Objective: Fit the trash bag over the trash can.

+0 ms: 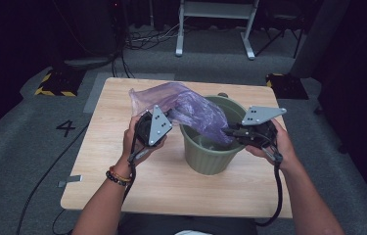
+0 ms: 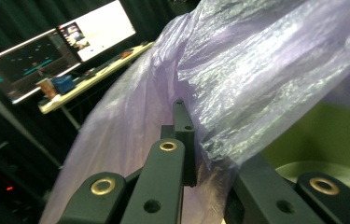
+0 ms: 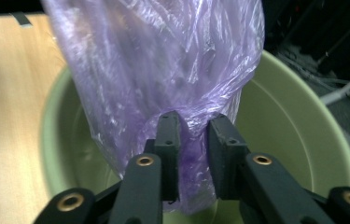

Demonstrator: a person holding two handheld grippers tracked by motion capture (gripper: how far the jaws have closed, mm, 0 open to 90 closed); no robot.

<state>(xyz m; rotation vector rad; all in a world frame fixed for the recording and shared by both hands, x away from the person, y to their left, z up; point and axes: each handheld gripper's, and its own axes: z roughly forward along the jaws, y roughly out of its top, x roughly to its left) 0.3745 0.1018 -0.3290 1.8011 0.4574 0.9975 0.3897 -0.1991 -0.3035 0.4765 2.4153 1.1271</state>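
Observation:
A thin purple plastic bag (image 1: 191, 110) stretches from the table's middle over a green plastic bin (image 1: 210, 156), its lower end hanging inside the bin. My left gripper (image 1: 173, 115) is shut on the bag's left part just outside the bin's rim. In the left gripper view the bag (image 2: 256, 70) is bunched between the jaws of that gripper (image 2: 210, 158), with the bin (image 2: 331, 135) behind. Over the bin's right rim, my right gripper (image 1: 227, 131) pinches the bag. The right gripper view shows its jaws (image 3: 193, 135) squeezing a fold of the bag (image 3: 163, 56) above the bin's hollow (image 3: 294, 130).
The bin stands right of centre on a small wooden table (image 1: 122, 161). A grey carpeted floor surrounds it, with cables and a white frame (image 1: 215, 24) at the back. A desk with monitors (image 2: 56, 51) is far off in the left gripper view.

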